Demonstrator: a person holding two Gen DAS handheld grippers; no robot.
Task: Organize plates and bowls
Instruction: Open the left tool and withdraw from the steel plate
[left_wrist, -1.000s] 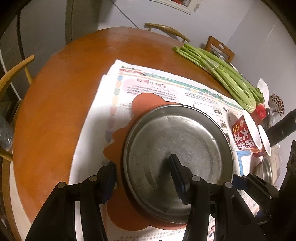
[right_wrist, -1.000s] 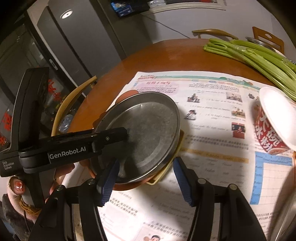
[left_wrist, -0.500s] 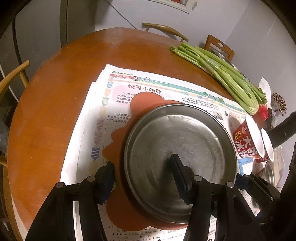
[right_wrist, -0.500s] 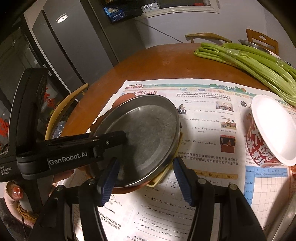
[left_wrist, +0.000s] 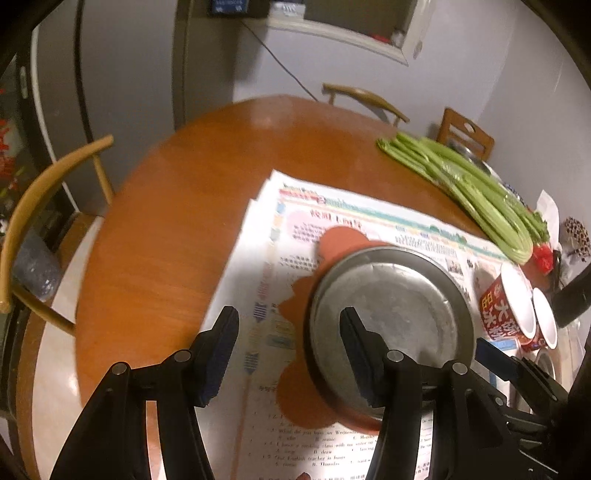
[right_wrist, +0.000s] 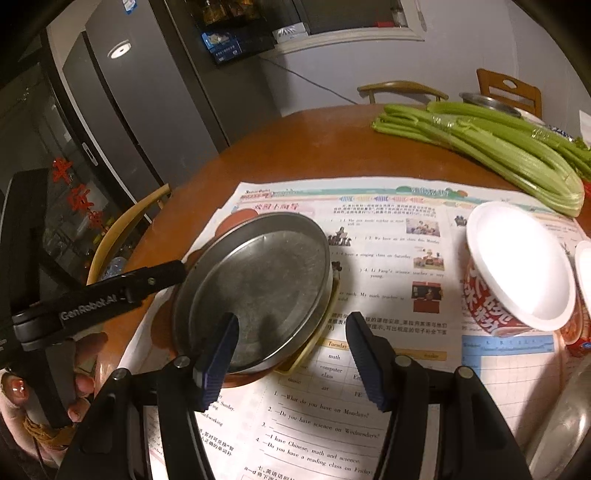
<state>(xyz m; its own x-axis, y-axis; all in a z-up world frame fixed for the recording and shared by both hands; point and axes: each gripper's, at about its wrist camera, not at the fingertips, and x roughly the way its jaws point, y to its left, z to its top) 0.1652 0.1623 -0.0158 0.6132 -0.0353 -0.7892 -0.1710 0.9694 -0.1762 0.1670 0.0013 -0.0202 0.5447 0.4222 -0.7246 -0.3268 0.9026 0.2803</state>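
Beside the metal plate (right_wrist: 258, 288), paper bowls (right_wrist: 517, 273) and celery (right_wrist: 491, 147); both grippers' fingers parted, empty

Dim, warm light — motion blur, fisheye-dark corners.

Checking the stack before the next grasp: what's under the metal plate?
The metal plate sits on an orange flower-shaped plate, with a yellow rim showing between them on one side; all on the newspaper. What the yellow piece is stays covered.
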